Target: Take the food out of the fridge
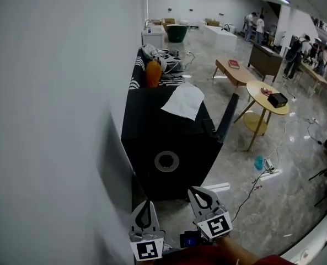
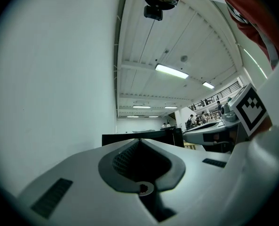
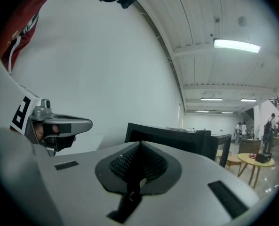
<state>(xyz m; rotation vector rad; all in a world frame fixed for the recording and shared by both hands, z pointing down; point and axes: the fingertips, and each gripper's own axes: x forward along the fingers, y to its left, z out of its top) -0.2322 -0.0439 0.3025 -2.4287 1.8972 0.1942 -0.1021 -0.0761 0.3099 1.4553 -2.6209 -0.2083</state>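
A black fridge (image 1: 169, 142) stands against the white wall, seen from above, with its door (image 1: 228, 117) swung open on the right side. Its inside is hidden, and no food shows in any view. My left gripper (image 1: 146, 204) and right gripper (image 1: 194, 192) hover side by side just in front of it, both shut and empty. In the left gripper view the shut jaws (image 2: 138, 141) point level at the fridge (image 2: 144, 136). The right gripper view shows the same: closed jaws (image 3: 140, 144) facing the fridge (image 3: 177, 138).
On the fridge top lie a white cloth (image 1: 184, 101) and a grey ring (image 1: 166, 161); an orange thing (image 1: 153, 73) and clutter sit farther back. A round yellow table (image 1: 267, 97) and cables (image 1: 251, 189) are on the marble floor to the right. Several people stand far off.
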